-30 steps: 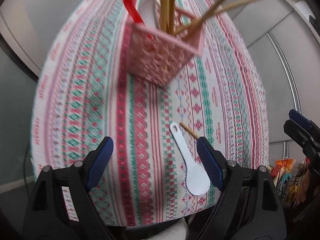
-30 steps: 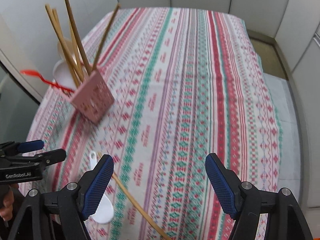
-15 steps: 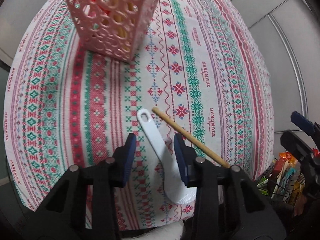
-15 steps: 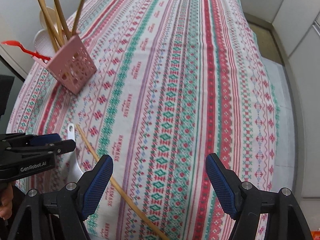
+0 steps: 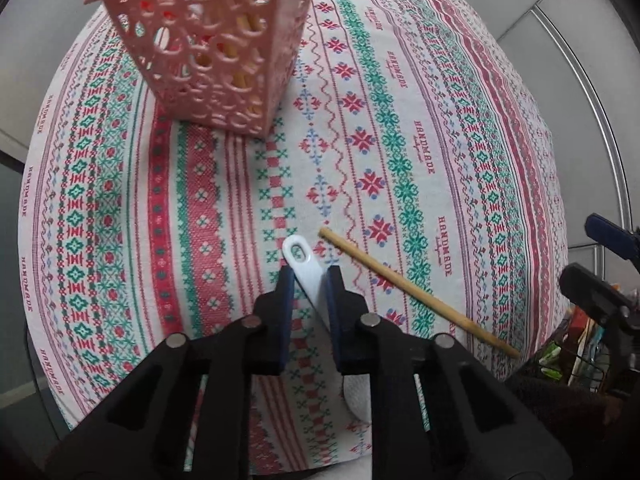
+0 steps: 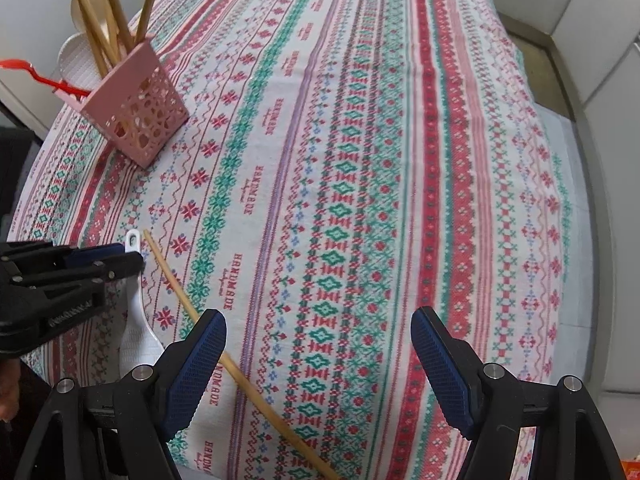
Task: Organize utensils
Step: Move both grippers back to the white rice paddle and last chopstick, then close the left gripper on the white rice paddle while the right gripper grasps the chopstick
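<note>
Now gripped: flat white plastic rice spoon [image 5: 306,266], handle pinched between the pads of the left gripper [image 5: 308,286], whose jaws have just been closing from wide apart a second ago; bowl end lies on the striped embroidered tablecloth [image 5: 420,128]. Judged ready to lift.

Loose item: single bamboo chopstick [image 6: 224,356], just beside the spoon, under the right gripper [image 6: 318,354], jaws wide, holding nothing.

Container: pink perforated plastic utensil basket [image 5: 212,56], well apart from the spoon. Contents: several bamboo chopsticks [image 6: 108,12], red plastic spoon [image 6: 36,76].
</note>
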The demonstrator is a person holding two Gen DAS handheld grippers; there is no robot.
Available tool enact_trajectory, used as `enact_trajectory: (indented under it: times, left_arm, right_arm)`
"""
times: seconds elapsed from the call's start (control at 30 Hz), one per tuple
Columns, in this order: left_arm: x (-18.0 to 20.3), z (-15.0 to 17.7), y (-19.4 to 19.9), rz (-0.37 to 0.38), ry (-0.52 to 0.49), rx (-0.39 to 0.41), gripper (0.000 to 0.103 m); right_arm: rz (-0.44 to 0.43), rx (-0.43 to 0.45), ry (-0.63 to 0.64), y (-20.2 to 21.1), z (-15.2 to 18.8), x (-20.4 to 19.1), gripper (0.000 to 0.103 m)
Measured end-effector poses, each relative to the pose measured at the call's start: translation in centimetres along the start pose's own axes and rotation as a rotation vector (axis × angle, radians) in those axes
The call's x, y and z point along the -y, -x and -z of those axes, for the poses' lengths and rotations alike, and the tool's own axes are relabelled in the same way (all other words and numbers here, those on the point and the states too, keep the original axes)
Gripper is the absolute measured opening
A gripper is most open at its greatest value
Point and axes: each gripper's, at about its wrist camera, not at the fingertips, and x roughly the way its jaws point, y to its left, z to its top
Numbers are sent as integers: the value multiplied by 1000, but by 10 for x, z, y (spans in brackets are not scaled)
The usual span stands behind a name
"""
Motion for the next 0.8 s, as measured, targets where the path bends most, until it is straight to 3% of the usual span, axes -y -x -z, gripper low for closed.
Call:
enact_trajectory:
  times: [0.03,0.1,0.23,0.3,0.37,0.4,0.57,0.73,0.8]
  left_arm:
    - [-3,-1,2,-27,-17,2,1]
    - [-12,-1,4,-53,-41,-4,1]
    - [-34,-1,10,39,42,-12,1]
    - [-43,0,16,89,73,-11,8]
    - [-48,1,23,112,86,-2,26]
    - [-51,1,27,107,86,10,28]
    - [-75,-3,47,94,97,30,30]
    - [-89,-5,50,100,120,13,31]
    - [-86,-4,50,100,129,7,31]
  right_arm:
    - [-1,-3,5,-1,0,-2,80]
    - [0,-7,14,-3,-1,-6,80]
    - [-6,-21,36,-9,-3,-16,80]
    - [-15,-27,46,-12,-4,-20,80]
    - [-45,-37,51,-17,-4,-24,80]
    - [-72,-46,59,-21,-3,-28,79]
    - [-137,-125,114,-51,-1,-46,42]
    - [-160,-143,174,-67,-1,-66,35]
    - [-152,-161,207,-76,1,-75,25]
